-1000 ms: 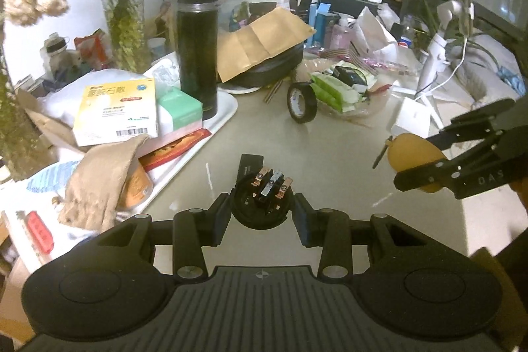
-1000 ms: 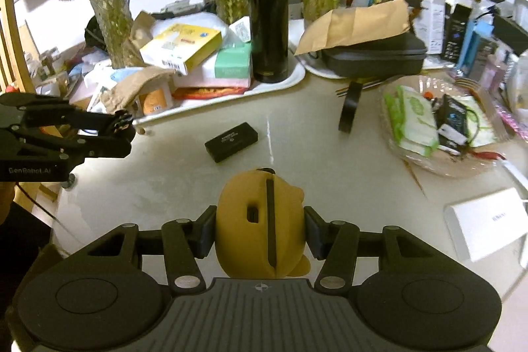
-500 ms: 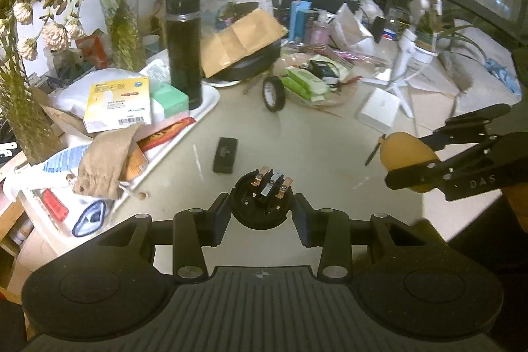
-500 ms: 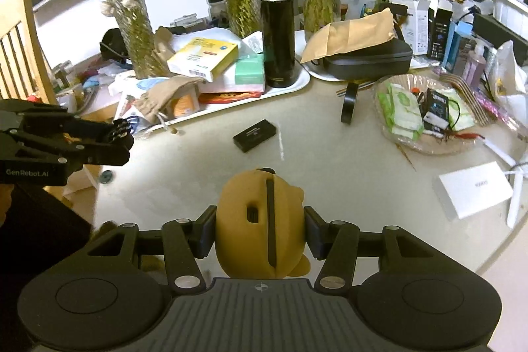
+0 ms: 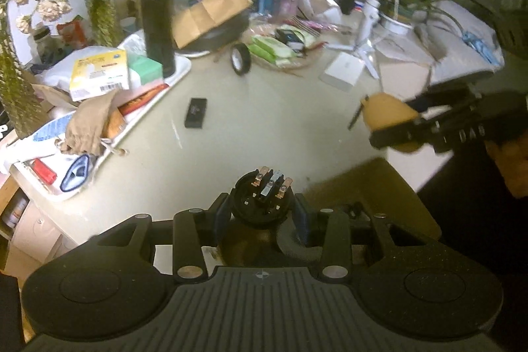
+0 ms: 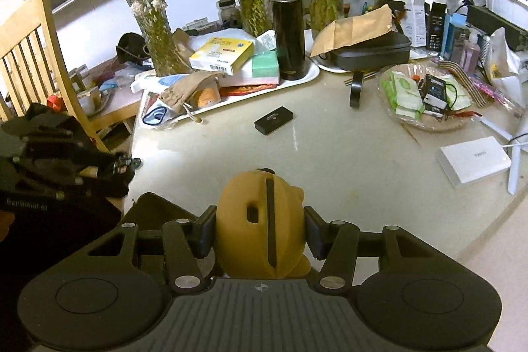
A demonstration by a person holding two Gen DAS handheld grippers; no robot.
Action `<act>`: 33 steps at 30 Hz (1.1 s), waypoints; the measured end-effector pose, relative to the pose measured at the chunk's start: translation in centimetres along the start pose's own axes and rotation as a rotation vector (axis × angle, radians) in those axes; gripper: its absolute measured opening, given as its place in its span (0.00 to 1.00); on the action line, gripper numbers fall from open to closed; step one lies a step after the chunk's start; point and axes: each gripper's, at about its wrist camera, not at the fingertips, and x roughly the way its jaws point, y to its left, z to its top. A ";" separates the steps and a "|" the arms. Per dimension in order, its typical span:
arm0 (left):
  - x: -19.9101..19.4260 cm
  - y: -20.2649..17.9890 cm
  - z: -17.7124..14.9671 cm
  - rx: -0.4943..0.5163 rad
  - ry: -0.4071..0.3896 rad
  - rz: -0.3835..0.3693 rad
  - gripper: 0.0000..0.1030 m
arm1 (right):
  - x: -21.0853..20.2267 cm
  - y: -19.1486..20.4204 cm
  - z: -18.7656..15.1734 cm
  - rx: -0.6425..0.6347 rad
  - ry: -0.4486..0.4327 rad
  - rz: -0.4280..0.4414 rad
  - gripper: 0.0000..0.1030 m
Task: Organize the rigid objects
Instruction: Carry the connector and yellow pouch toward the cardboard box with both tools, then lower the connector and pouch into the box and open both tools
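Over the table edge (image 6: 488,220), both grippers seemingly level, loaded

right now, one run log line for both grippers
left gripper: shut on black round plug | right gripper: shut on yellow figurine | both held above table edge

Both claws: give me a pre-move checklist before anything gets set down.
1. Left claw shut on the black round plug: ok.
2. Right claw shut on the yellow figure: ok.
3. Both loads lifted off the table: ok.
4. Small black box lying apart from both claws: ok.
5. Black tape roll standing on edge, could roll: not ok.
6. Where each item belongs: cannot tell.
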 end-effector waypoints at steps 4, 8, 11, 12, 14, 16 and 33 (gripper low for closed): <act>0.0 -0.8 -1.2 0.029 0.042 -0.006 0.39 | -0.9 0.4 -0.6 -0.016 -0.004 -0.005 0.55; 0.0 -1.2 -2.4 0.045 0.078 -0.023 0.39 | -1.7 0.7 -1.2 -0.020 -0.010 -0.004 0.55; 0.4 -1.7 -3.2 0.071 0.117 -0.021 0.39 | -2.2 0.8 -1.5 -0.015 -0.018 -0.001 0.55; 0.5 -1.9 -3.4 0.075 0.124 -0.022 0.39 | -2.4 0.8 -1.6 -0.013 -0.021 -0.002 0.55; 1.0 -2.1 -3.9 0.083 0.157 -0.018 0.39 | -2.6 0.8 -1.9 -0.009 -0.022 -0.003 0.55; 1.6 -2.4 -4.6 0.099 0.189 -0.007 0.40 | -2.8 0.7 -2.2 -0.006 -0.019 -0.008 0.55; -1.8 -3.6 -6.3 0.038 0.021 -0.001 0.63 | -3.7 2.6 -5.1 0.025 0.009 -0.037 0.55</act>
